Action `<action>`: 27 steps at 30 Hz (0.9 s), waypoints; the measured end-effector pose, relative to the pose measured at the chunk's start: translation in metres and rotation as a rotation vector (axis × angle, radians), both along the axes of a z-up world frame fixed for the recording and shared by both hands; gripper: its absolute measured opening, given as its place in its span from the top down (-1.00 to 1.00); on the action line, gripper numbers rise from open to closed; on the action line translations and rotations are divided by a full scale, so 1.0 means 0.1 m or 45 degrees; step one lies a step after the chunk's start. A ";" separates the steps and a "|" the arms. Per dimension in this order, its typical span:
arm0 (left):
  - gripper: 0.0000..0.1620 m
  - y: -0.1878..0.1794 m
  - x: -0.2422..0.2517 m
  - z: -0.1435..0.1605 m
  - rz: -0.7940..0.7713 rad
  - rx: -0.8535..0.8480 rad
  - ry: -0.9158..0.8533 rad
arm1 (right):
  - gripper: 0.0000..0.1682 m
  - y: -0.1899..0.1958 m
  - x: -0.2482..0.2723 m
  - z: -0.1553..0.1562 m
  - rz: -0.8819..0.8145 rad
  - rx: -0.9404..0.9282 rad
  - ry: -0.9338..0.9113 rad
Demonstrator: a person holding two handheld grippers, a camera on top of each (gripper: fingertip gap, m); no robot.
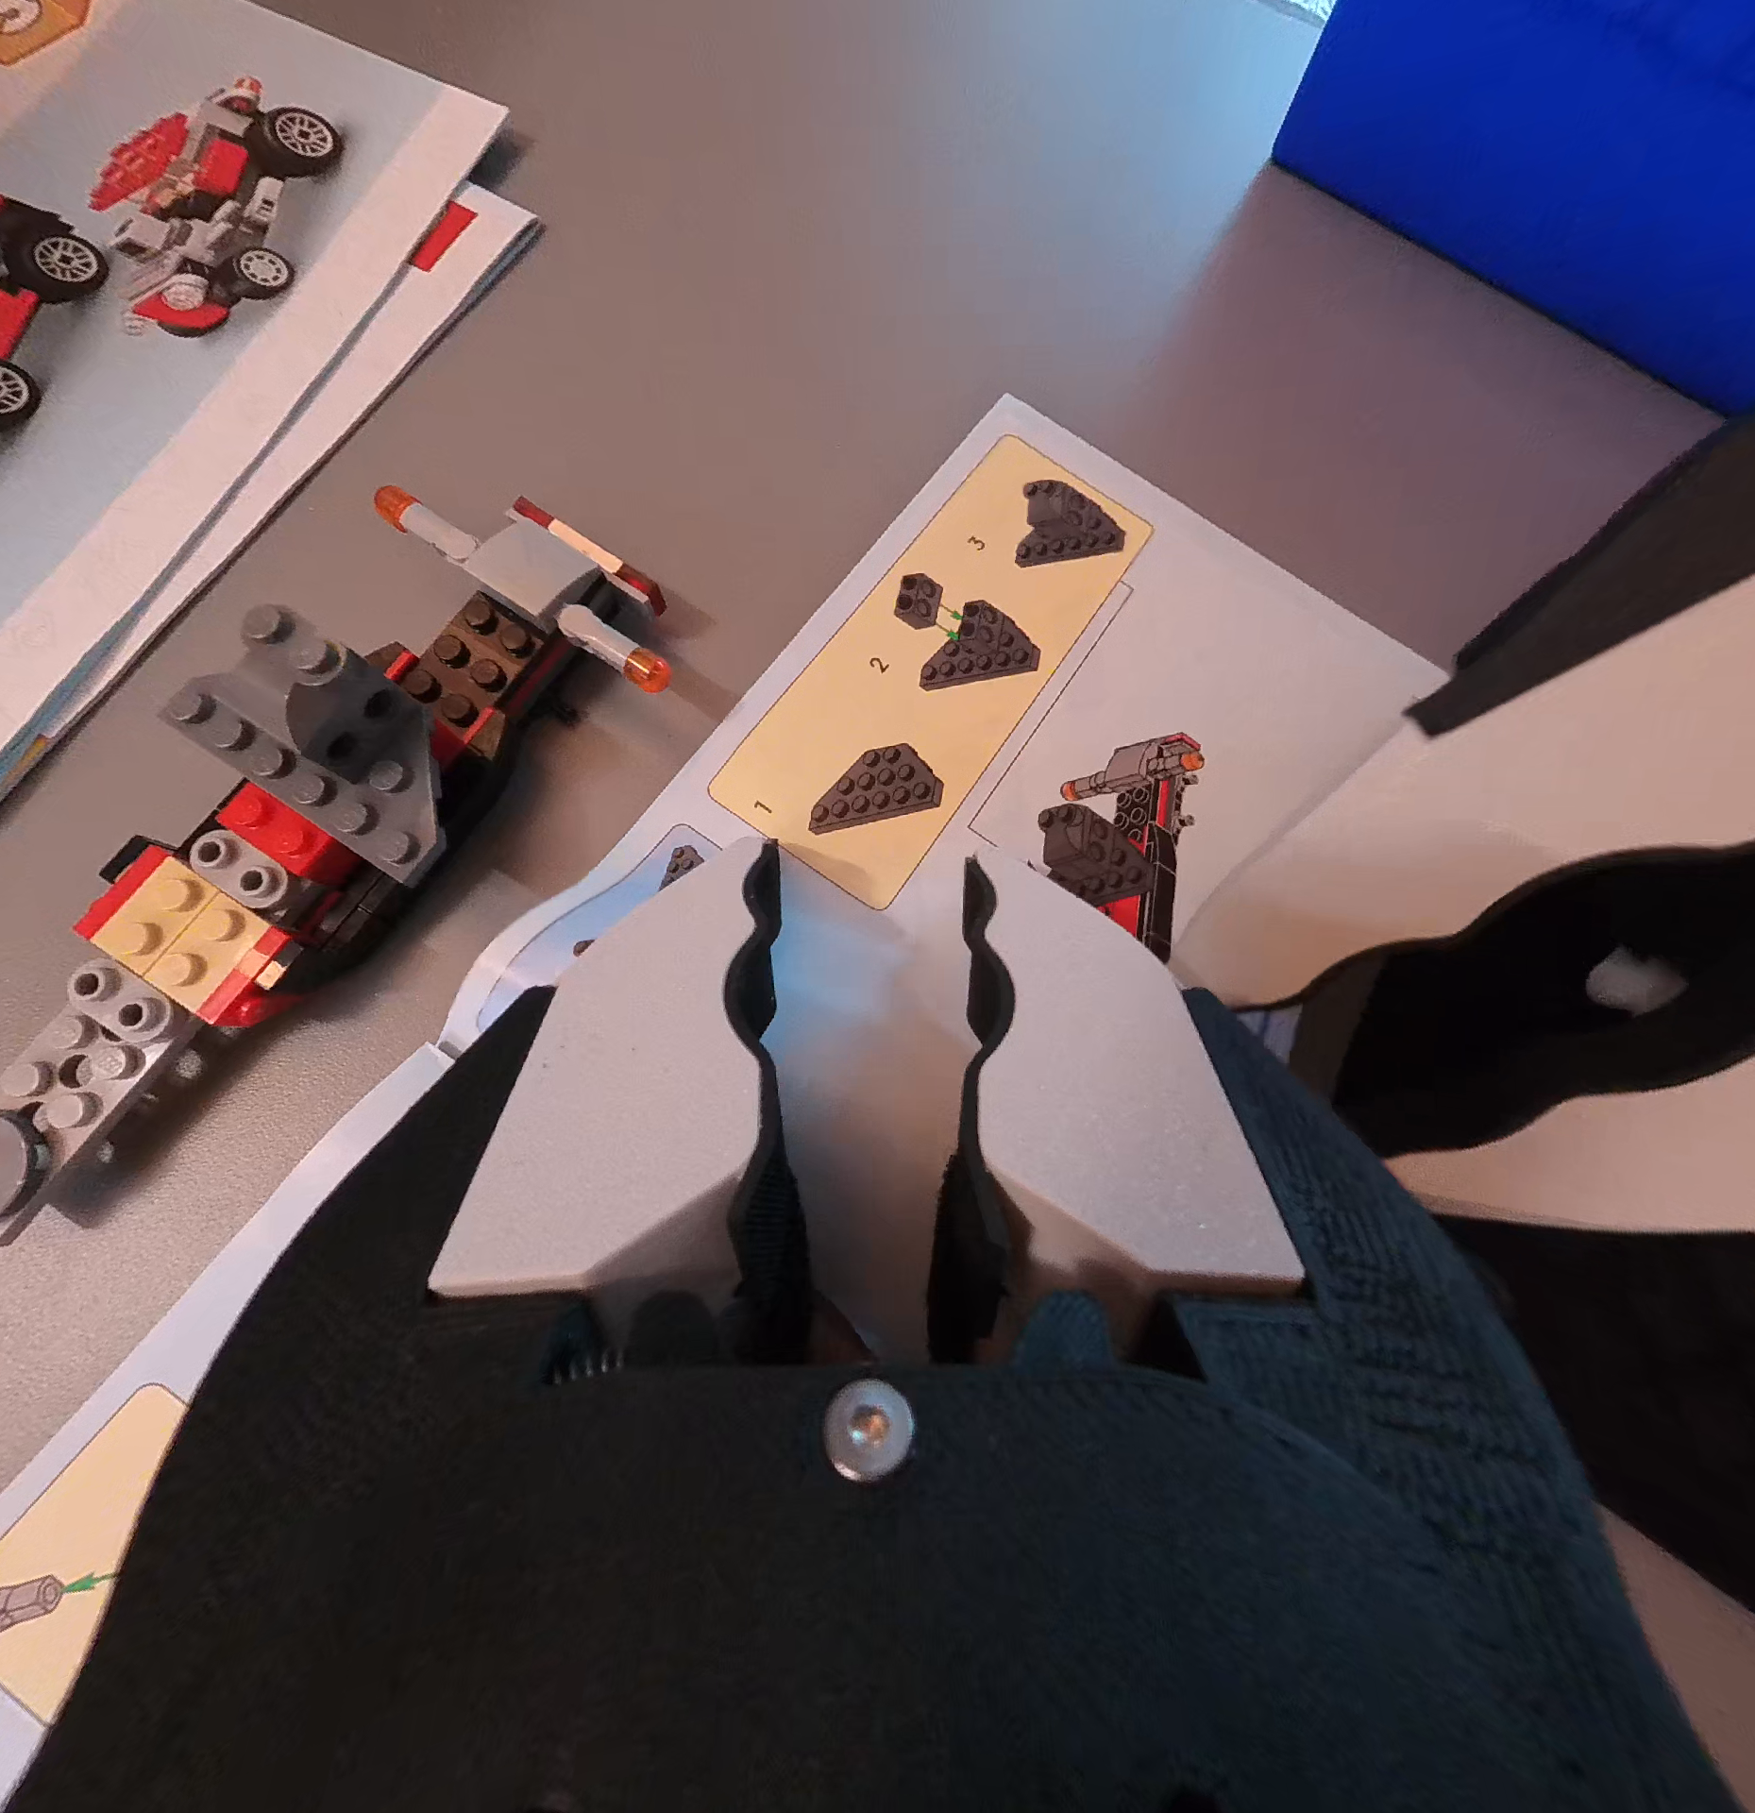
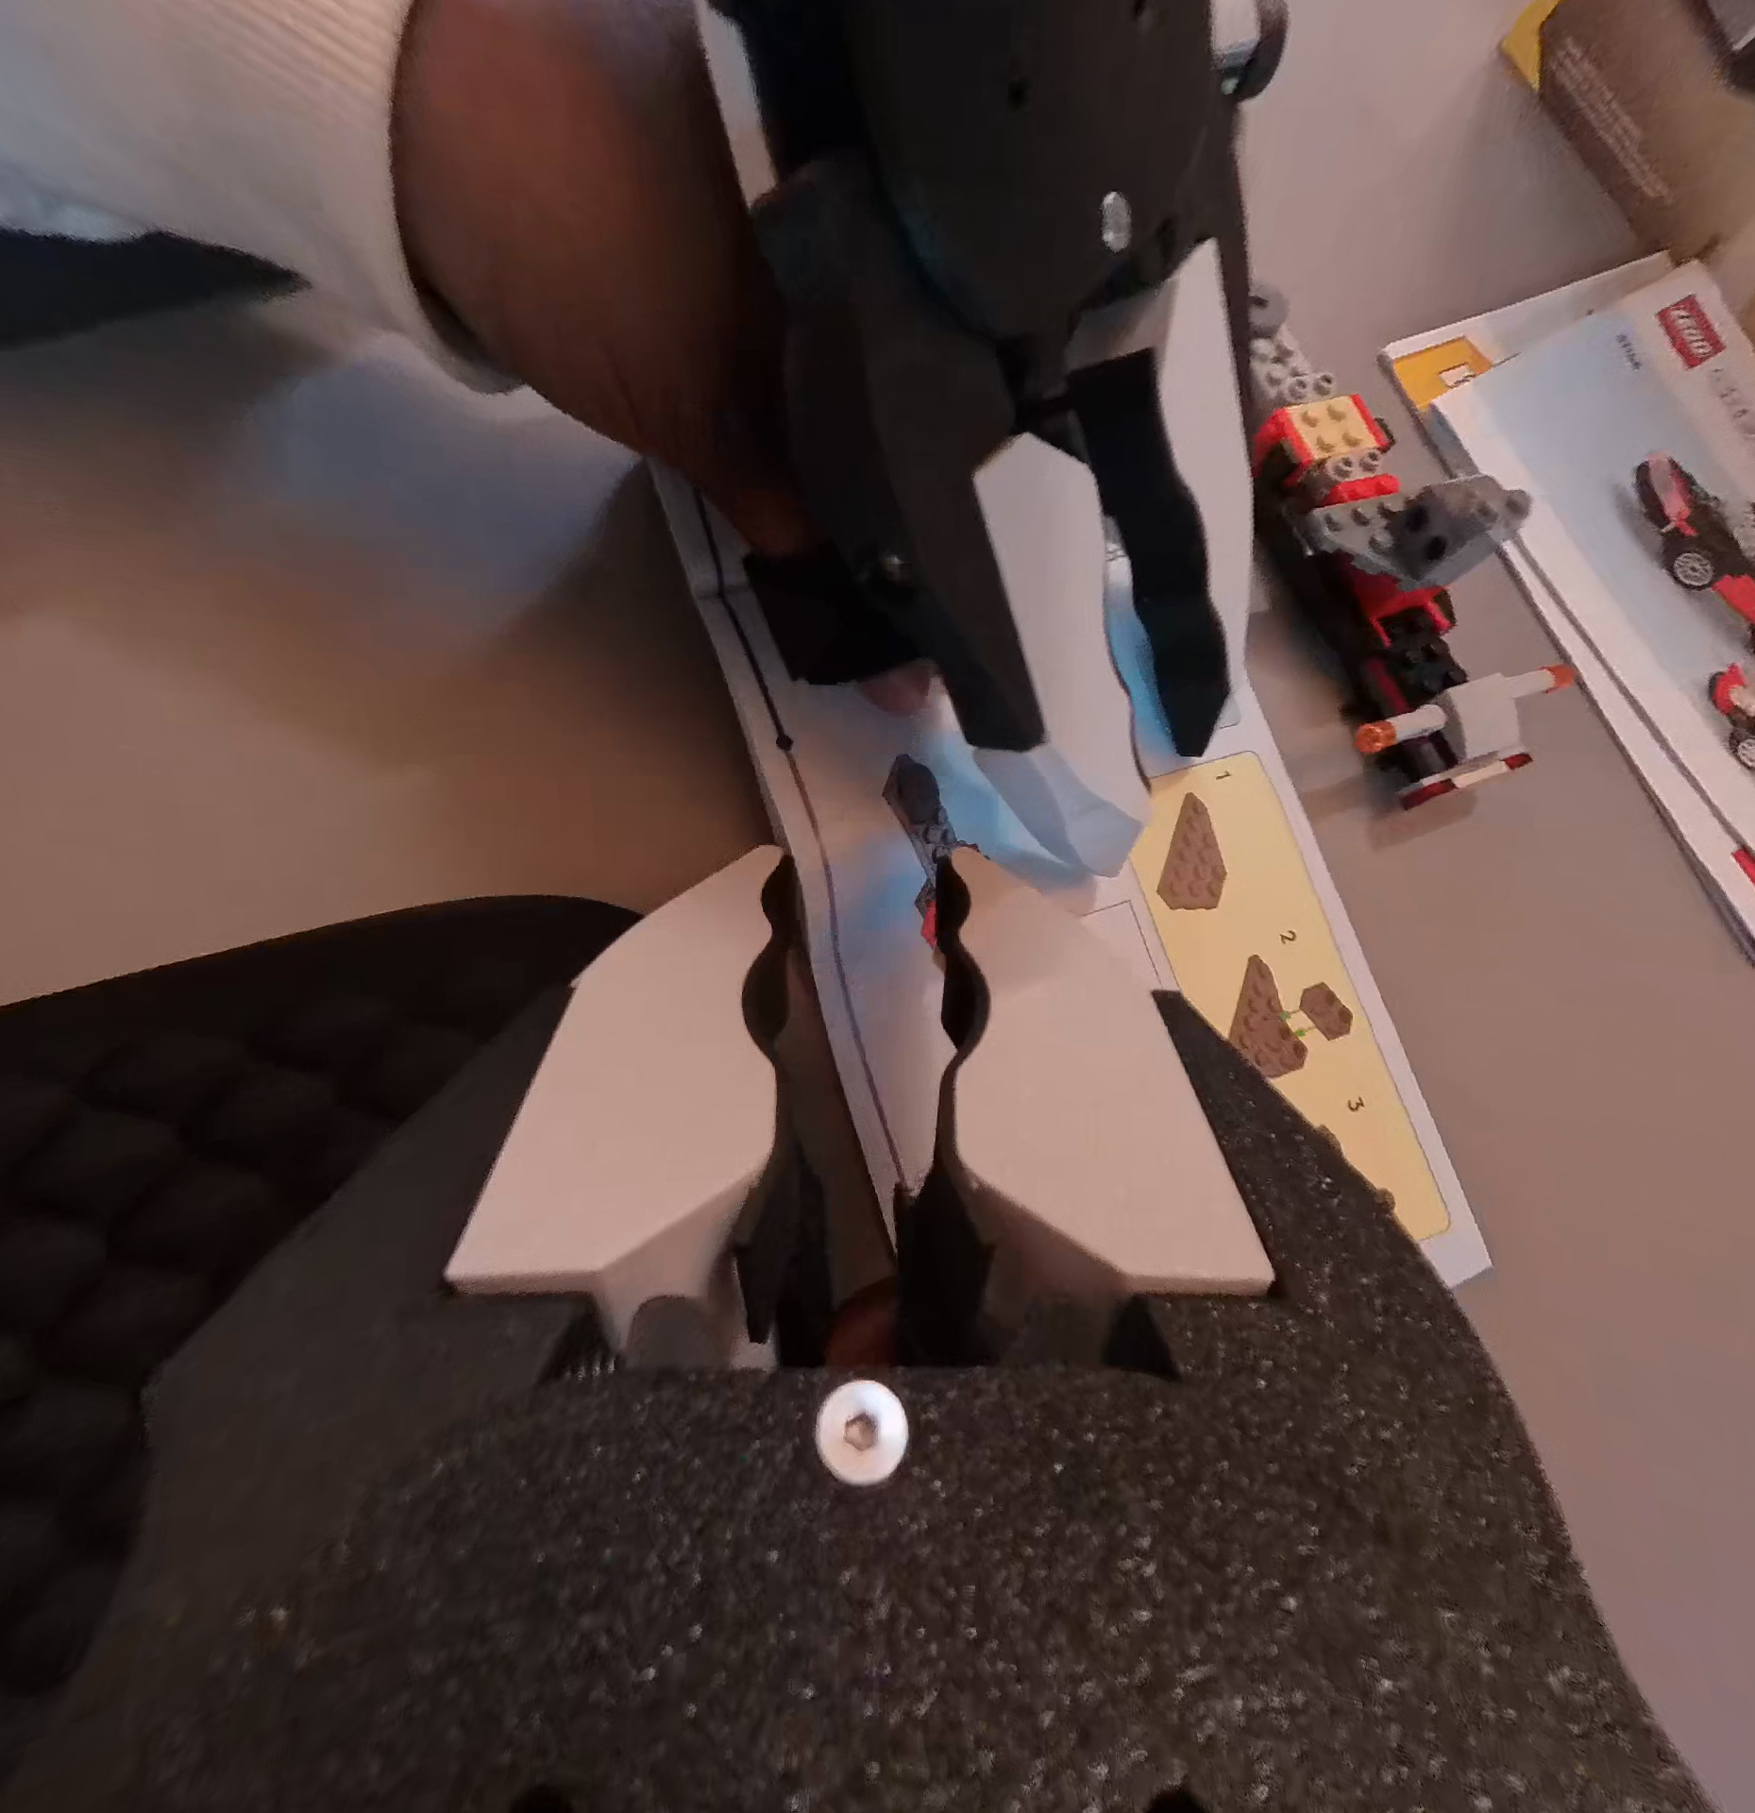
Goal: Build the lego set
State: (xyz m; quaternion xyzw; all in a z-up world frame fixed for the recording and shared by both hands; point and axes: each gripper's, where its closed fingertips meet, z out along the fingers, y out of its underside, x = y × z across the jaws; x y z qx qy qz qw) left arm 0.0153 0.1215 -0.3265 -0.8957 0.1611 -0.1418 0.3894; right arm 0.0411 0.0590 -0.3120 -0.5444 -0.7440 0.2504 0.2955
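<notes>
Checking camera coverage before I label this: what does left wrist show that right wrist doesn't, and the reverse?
Left wrist only: the blue box at the table's far edge, and the left gripper close up, open and empty.

Right wrist only: the hand holding the left gripper, a cardboard box, and the right gripper, open and empty.

Both: the partly built lego model, the open instruction booklet and the stacked booklets.

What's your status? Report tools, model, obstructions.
Left tool open, empty, over the open manual. Right tool open, empty. Model on table, untouched. Nothing blocking it.
</notes>
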 end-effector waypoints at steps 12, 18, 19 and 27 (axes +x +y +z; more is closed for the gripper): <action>0.56 0.00 0.00 0.01 -0.002 -0.005 -0.027 | 0.65 0.12 0.09 0.17 0.005 0.331 0.134; 0.51 0.00 0.00 0.02 -0.003 -0.016 -0.075 | 0.56 0.22 0.17 0.22 -0.039 0.661 0.188; 0.50 0.00 0.01 0.02 -0.007 -0.016 -0.084 | 0.56 0.23 0.18 0.23 -0.052 0.694 0.201; 0.43 -0.01 0.02 0.03 -0.017 -0.013 -0.100 | 0.56 0.46 0.34 0.27 -0.225 0.874 0.233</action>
